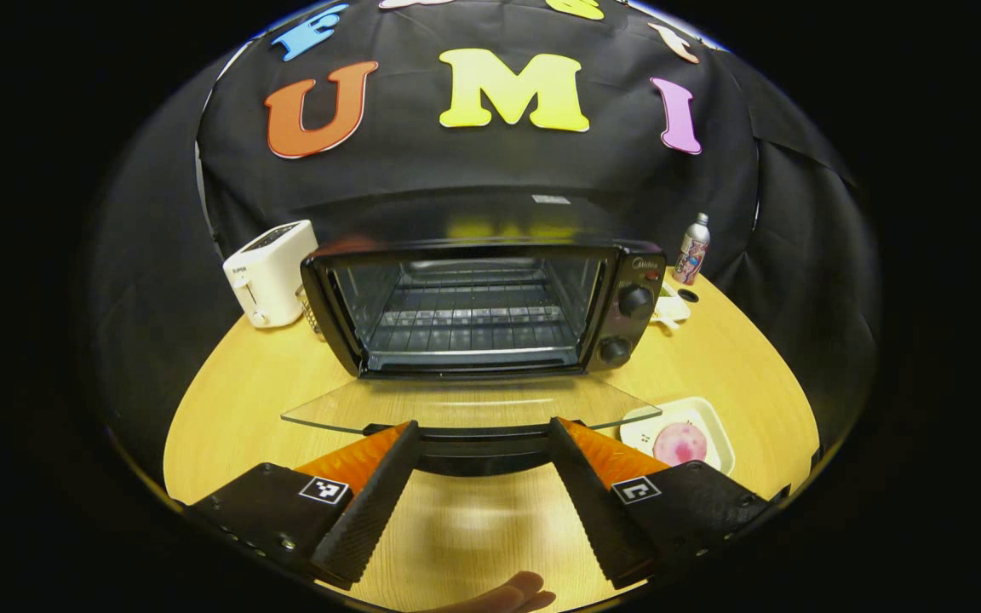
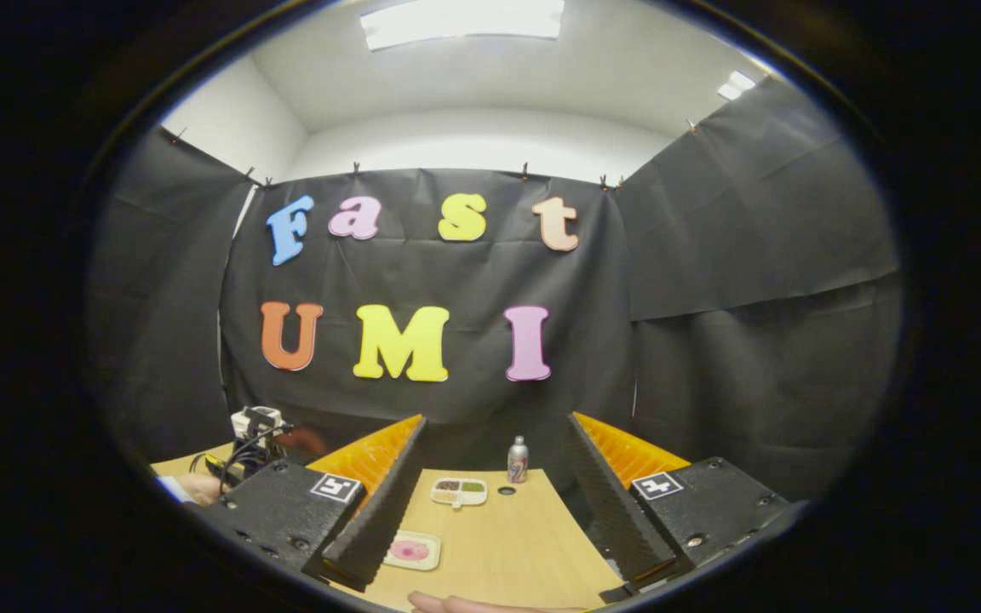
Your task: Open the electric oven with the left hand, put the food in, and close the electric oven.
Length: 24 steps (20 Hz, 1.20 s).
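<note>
The oven (image 1: 482, 306) stood open, its glass door (image 1: 469, 407) down, the pink food (image 1: 679, 443) on its tray (image 1: 716, 421) beside, and both the left gripper (image 1: 484, 443) and right gripper (image 2: 495, 443) had jaws spread wide, holding nothing.

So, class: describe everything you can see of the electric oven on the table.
The electric oven is a black, boxy countertop unit standing upright on the wooden table. Its glass door hangs fully open, lying flat towards the camera, its dark handle between the left gripper fingers. Inside, wire racks show and no food. Two round knobs sit on its right panel.
</note>
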Tool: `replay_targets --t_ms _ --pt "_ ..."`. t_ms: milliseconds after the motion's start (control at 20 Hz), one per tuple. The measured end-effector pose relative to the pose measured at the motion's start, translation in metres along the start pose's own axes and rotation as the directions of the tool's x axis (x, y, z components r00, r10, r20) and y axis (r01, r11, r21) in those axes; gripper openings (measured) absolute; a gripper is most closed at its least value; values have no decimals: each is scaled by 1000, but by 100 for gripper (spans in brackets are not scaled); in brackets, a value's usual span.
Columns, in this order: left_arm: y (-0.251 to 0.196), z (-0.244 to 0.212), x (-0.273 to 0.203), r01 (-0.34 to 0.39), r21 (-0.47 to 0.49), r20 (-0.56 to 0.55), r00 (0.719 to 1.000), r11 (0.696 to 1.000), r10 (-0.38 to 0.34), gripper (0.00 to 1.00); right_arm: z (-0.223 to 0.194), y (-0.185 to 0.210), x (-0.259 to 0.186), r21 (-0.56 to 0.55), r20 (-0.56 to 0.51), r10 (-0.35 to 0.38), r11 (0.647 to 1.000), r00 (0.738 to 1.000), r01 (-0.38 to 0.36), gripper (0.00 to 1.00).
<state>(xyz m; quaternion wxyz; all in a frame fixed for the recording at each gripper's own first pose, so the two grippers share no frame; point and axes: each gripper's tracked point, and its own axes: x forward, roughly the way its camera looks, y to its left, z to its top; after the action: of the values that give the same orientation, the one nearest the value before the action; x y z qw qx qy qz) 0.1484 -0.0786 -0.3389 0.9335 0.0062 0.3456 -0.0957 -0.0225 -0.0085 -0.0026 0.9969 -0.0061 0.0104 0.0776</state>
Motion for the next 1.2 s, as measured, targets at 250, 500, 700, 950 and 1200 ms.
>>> replay_targets --t_ms 250,500,700,950,1200 --pt "-1 -36 4 -1 -7 -58 998 1000 1 96 -2 5 -1 9 -4 6 1000 1000 -6 96" --pt "-2 -90 23 -3 -13 -134 991 1000 1 95 -9 3 3 6 -22 0 1000 1000 0 96" --pt "1 -98 26 -4 -54 -130 992 999 -3 95 -17 3 5 -2 -47 2 1000 999 -2 96" --pt "1 -97 27 -2 -43 -97 995 999 -2 96 -30 5 9 -29 -104 21 999 994 -24 96" --pt "8 -84 16 -14 6 -18 1000 1000 14 95 -48 18 16 -53 -173 55 996 983 -66 96"
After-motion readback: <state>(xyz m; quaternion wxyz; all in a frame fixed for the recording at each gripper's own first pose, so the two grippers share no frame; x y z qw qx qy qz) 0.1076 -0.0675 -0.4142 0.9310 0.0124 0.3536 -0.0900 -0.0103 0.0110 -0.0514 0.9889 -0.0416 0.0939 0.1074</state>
